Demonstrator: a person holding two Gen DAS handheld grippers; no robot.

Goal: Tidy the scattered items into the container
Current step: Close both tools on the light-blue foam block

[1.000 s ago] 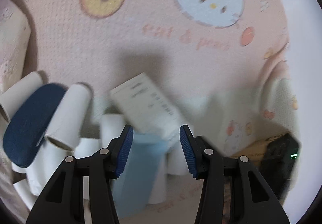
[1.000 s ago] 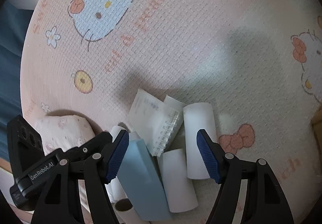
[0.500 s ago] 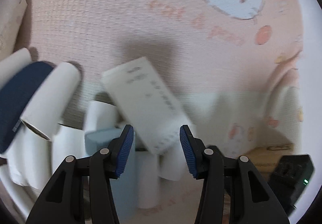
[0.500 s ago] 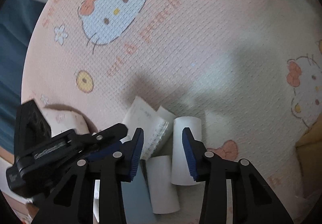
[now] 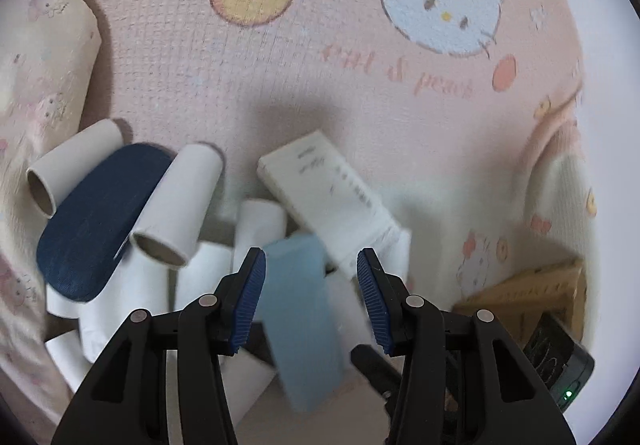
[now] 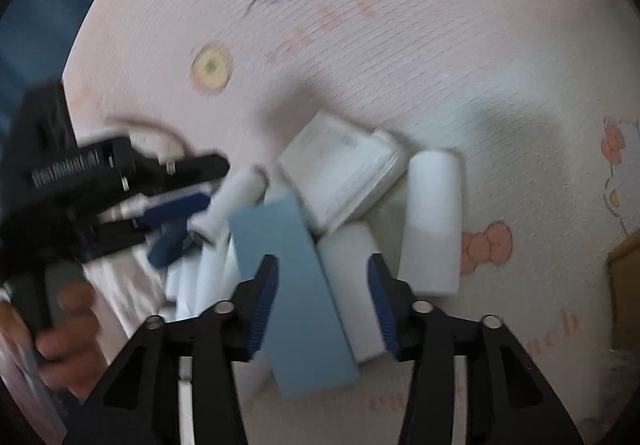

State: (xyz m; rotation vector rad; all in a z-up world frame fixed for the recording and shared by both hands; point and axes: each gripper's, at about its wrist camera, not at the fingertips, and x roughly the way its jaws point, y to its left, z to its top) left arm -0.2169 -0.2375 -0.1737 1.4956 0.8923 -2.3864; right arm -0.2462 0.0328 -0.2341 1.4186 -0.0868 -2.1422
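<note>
A pile of items lies on a pink cartoon-cat blanket: a light blue box, a white spiral notepad, a dark blue oval case and several white cardboard tubes. My left gripper is open, its jaws on either side of the light blue box's top, not touching it. In the right wrist view my right gripper is open over the same light blue box, with the notepad and a white tube beyond. The left gripper shows there at the left, blurred.
A cream fabric container wall stands at the far left. A brown cardboard box and the black body of the right gripper sit at the lower right. A brown box edge shows at the right. The blanket's edge curves at the right.
Both grippers shifted over the pile. The right gripper moved in closer to the light blue box and opened a little wider than half a second ago. The left view swung back.
</note>
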